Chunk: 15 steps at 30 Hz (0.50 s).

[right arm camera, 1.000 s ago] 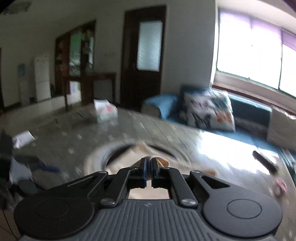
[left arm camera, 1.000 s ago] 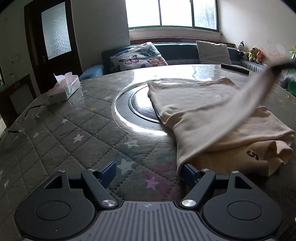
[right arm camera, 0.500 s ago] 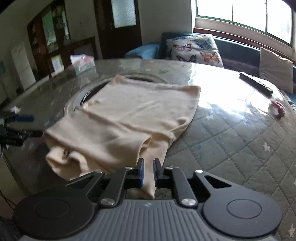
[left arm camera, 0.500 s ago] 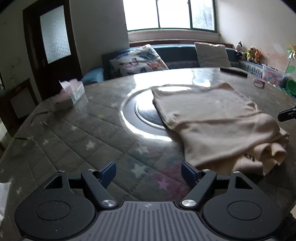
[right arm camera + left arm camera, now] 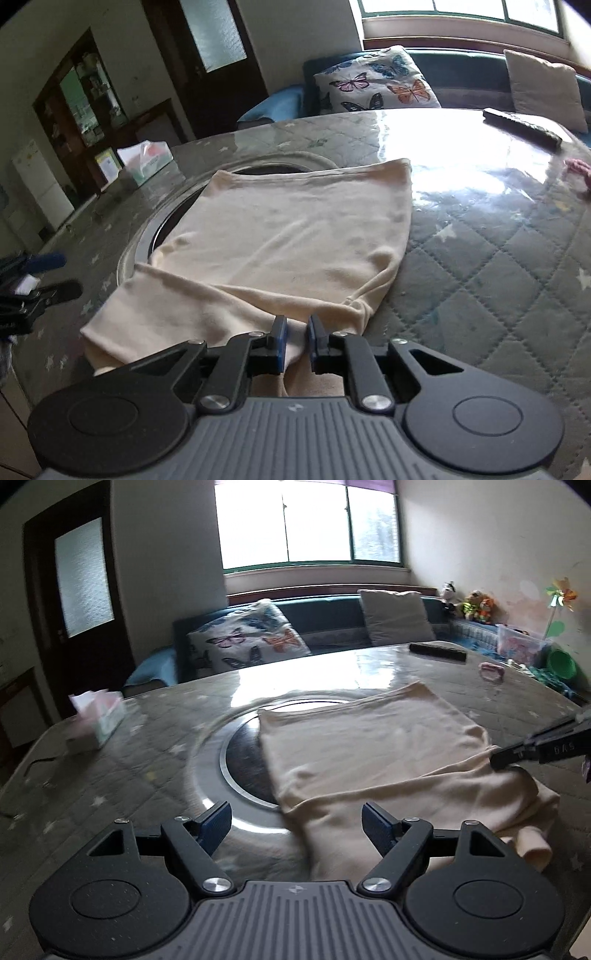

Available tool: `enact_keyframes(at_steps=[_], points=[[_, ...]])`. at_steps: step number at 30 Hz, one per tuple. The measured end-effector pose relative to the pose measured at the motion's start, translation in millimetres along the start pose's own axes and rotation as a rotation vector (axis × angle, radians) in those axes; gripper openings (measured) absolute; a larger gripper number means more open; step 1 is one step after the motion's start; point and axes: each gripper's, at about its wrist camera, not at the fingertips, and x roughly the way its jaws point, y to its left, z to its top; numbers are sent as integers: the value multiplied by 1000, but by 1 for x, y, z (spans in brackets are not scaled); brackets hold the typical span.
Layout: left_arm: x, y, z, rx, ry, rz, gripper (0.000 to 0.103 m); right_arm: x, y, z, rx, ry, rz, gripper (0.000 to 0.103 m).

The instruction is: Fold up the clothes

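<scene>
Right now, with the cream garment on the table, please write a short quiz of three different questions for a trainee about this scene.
1. True or false: the left gripper is shut on the cream garment.
2. Which gripper has cloth between its fingers? A) left B) right C) neither
3. Fill in: on the table, near the far edge beyond the garment, lies a dark ____.

Key
1. False; its jaws stand open, with only the garment's near edge lying between them.
2. B; the right gripper is shut on a fold at the garment's near edge.
3. Remote control.
</scene>
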Motion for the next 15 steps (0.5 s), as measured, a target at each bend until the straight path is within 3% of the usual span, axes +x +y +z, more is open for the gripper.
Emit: enact_keyframes(at_steps=[6, 12, 15], points=[[25, -14, 2, 38, 11, -17, 78, -24, 10, 13, -49, -135, -48, 3], [41, -14, -6, 51, 58, -5, 78, 4, -4, 3, -7, -56, -80, 4], [37, -8, -7, 49, 59, 2, 78, 2, -8, 4, 8, -68, -70, 7]])
